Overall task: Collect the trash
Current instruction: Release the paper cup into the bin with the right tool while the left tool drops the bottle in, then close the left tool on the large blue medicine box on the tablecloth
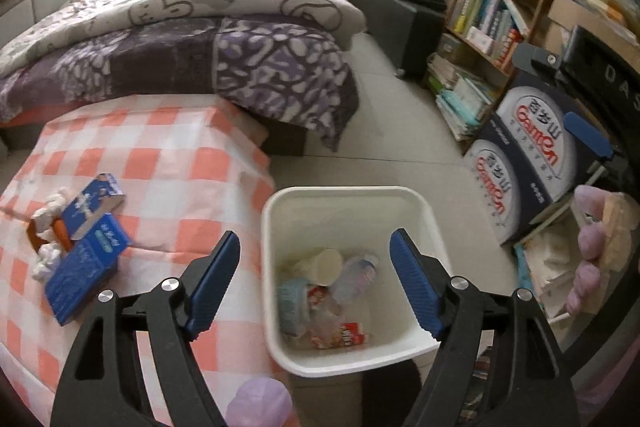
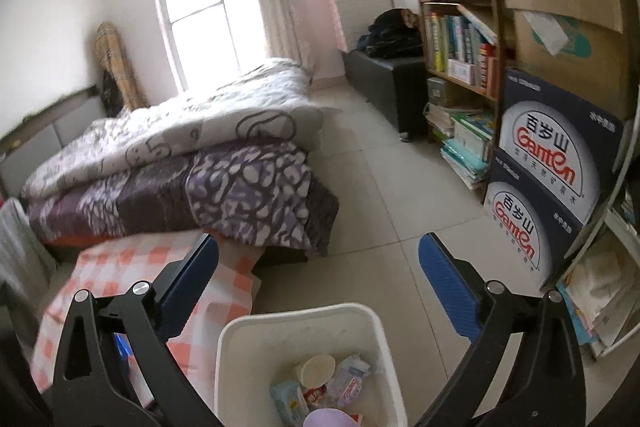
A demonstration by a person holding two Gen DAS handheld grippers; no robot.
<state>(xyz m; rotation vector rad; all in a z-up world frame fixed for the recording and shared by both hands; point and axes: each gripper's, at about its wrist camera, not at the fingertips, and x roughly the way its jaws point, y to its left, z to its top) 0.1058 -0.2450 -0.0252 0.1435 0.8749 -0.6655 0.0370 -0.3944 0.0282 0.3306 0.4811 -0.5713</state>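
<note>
A white bin (image 1: 280, 211) stands on the floor beside a low table, and my left gripper (image 1: 316, 239) hangs open just above its mouth with nothing between the fingers. Inside lie a paper cup (image 1: 326, 265), a clear plastic bottle (image 1: 356, 275), a pale blue pack (image 1: 292, 303) and red-and-white wrappers (image 1: 340, 335). On the checked tablecloth (image 1: 180, 163) to the left rest two blue cartons (image 1: 86, 275), white crumpled tissues (image 1: 52, 203) and an orange scrap (image 1: 60, 231). My right gripper (image 2: 320, 247) is open and empty, higher up behind the bin (image 2: 300, 323).
A bed with a purple patterned quilt (image 1: 240, 67) lies behind the table. Stacked Ganten water boxes (image 1: 528, 155), a bookshelf (image 1: 500, 7) and piled books line the right wall. A dark cabinet (image 1: 396, 19) sits further back. A hand in a fluffy lilac sleeve (image 1: 592, 247) shows at the right.
</note>
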